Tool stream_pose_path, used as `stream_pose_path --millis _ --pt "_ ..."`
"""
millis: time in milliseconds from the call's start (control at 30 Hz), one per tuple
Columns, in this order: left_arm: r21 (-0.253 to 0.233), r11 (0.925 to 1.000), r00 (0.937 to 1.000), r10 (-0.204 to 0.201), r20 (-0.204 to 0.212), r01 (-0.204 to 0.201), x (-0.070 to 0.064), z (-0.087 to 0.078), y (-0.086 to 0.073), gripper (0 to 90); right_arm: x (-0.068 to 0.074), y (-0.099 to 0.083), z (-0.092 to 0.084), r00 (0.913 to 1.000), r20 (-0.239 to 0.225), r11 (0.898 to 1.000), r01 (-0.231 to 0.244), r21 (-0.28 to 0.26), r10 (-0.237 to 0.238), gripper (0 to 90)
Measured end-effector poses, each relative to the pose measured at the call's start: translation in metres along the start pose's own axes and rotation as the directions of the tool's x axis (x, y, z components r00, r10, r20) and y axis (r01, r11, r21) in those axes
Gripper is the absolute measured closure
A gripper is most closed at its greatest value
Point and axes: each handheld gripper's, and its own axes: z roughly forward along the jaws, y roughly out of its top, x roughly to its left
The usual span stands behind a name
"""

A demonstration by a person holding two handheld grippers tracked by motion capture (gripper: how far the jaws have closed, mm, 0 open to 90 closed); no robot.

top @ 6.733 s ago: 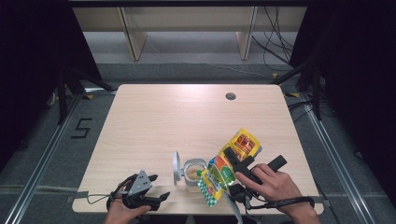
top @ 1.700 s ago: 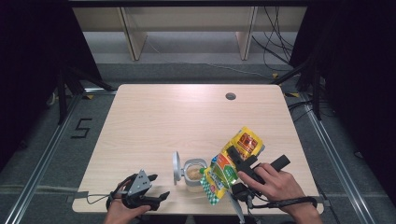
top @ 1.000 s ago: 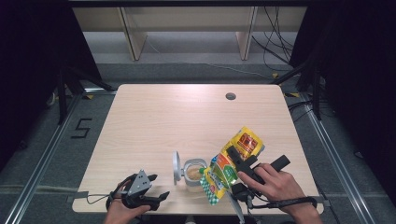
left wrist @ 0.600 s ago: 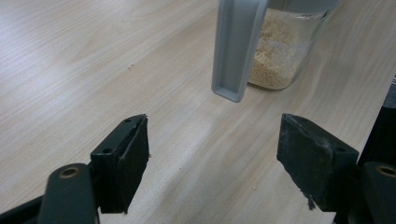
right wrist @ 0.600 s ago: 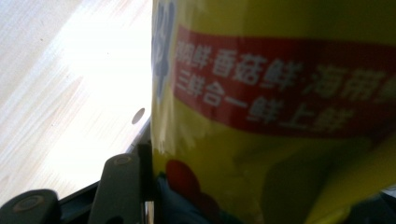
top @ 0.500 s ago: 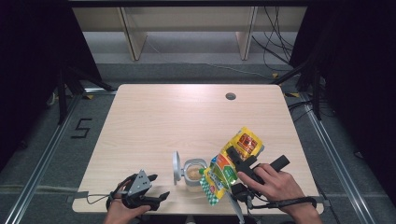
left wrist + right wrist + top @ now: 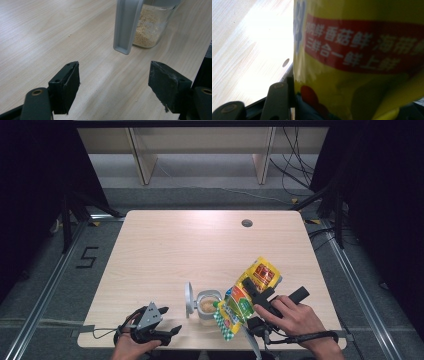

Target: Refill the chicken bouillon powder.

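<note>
Yellow pouch (image 7: 250, 292), red label band, clamped in right hand-held gripper (image 7: 257, 296).

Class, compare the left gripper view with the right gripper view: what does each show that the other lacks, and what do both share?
The left gripper view alone has the glass jar of granules, its grey lid hanging open, and two black fingers spread wide with nothing between them. The right gripper view alone has the yellow seasoning bag with its red band of print, pressed against one black finger. Both share the light wooden table.
</note>
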Motion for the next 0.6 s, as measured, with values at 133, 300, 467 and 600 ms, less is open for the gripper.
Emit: stream_pose_path --millis 133,300,467,600 --pt "-0.004 0.9999 0.9999 -0.015 -0.001 0.015 -0.0010 0.0003 -0.0002 25.1 0.0004 -0.0013 0.0000 1.0000 0.004 1.000 -0.008 0.002 0.008 51.2" --pt "-0.014 0.9997 0.9998 -0.022 0.000 0.022 -0.0016 0.0012 -0.0001 25.1 -0.0001 -0.0018 -0.0005 1.0000 0.003 1.000 -0.009 0.002 0.009 51.3" --pt "-0.005 0.9999 0.9999 -0.010 -0.010 0.010 -0.0012 0.0002 -0.0001 25.1 0.0003 -0.0022 -0.0008 1.0000 -0.001 1.000 -0.008 0.001 0.008 51.3" --pt "0.000 0.9999 0.9999 -0.014 -0.003 0.014 -0.0005 0.0006 -0.0004 25.1 -0.0011 -0.0027 -0.0012 0.9999 0.004 1.000 -0.011 0.001 0.011 51.4"
